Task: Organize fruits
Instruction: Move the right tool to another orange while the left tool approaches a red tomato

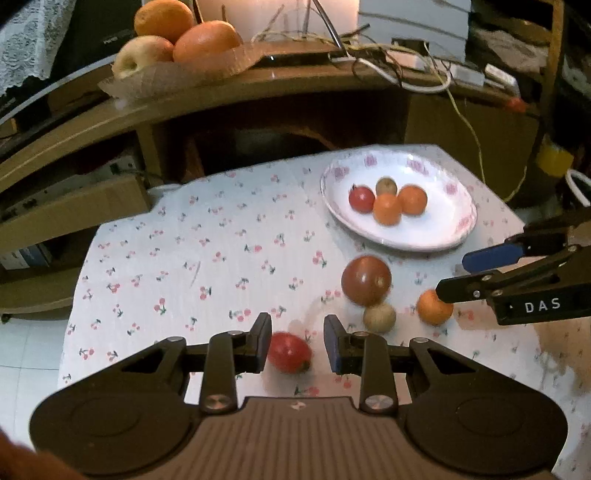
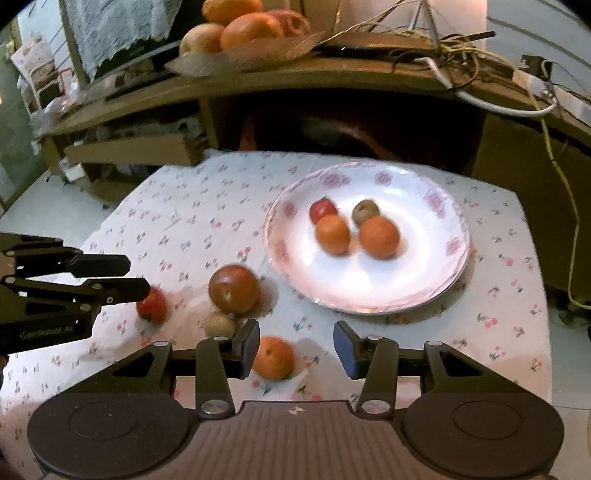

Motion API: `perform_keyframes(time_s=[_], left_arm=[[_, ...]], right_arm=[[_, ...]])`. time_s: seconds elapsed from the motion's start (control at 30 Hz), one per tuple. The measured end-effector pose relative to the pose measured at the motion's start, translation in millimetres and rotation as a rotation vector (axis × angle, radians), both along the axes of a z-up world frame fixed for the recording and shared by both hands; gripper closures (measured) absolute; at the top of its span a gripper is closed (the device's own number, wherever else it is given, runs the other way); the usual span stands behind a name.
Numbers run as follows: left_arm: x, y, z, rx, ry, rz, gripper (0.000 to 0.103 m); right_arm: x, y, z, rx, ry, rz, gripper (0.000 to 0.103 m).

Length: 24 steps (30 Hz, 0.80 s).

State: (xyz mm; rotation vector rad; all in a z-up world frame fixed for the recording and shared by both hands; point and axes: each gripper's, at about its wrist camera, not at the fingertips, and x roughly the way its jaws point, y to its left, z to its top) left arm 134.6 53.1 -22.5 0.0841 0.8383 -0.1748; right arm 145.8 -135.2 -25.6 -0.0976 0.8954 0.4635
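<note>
A white floral plate (image 1: 436,236) (image 2: 436,280) on the cherry-print tablecloth holds two small oranges, a small red fruit and a brownish fruit. On the cloth lie a large dark red tomato (image 1: 365,280) (image 2: 233,288), a small tan fruit (image 1: 379,316) (image 2: 219,325), a small orange (image 1: 434,307) (image 2: 273,357) and a small red fruit (image 1: 289,352) (image 2: 152,305). My left gripper (image 1: 297,343) (image 2: 135,277) is open, its jaws either side of the red fruit. My right gripper (image 2: 295,349) (image 1: 452,275) is open around the small orange.
A wooden shelf (image 1: 258,85) behind the table carries a bowl of large oranges and apples (image 1: 177,40) (image 2: 243,33), plus cables (image 1: 406,70). The table edge and white floor tiles (image 1: 26,354) lie to the left.
</note>
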Motion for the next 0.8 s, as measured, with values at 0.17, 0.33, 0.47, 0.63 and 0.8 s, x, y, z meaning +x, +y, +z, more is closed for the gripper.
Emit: perform_keyframes(time_s=[0.17,0.33,0.47,0.63,0.8], left_arm=[[3.1,-0.6,-11.4,0.027,0.019,-0.02,0.066],[7.6,4.6,-20.2,0.03,0.033,-0.019,0.061],[8.8,5.3,-25.8,0.028,0.045,-0.02,0.059],[9.7,1.1,-32.5,0.036,0.059,-0.037,0.059],[11.8,1.3,-32.6,0.017,0.054,-0.036,0.059]], right_arm=[[-3.5,5.5,-8.2,-0.031,0.01,0.03,0.055],[-0.7,5.5,-13.3,-0.033,0.014,0.032,0.051],[0.1,4.5,-14.0,-0.027,0.011,0.035,0.051],[0.1,7.6,-16.9,-0.026,0.011,0.058,0.051],[-0.3,15.0,-21.3,-0.031,0.029,0.092,0.052]])
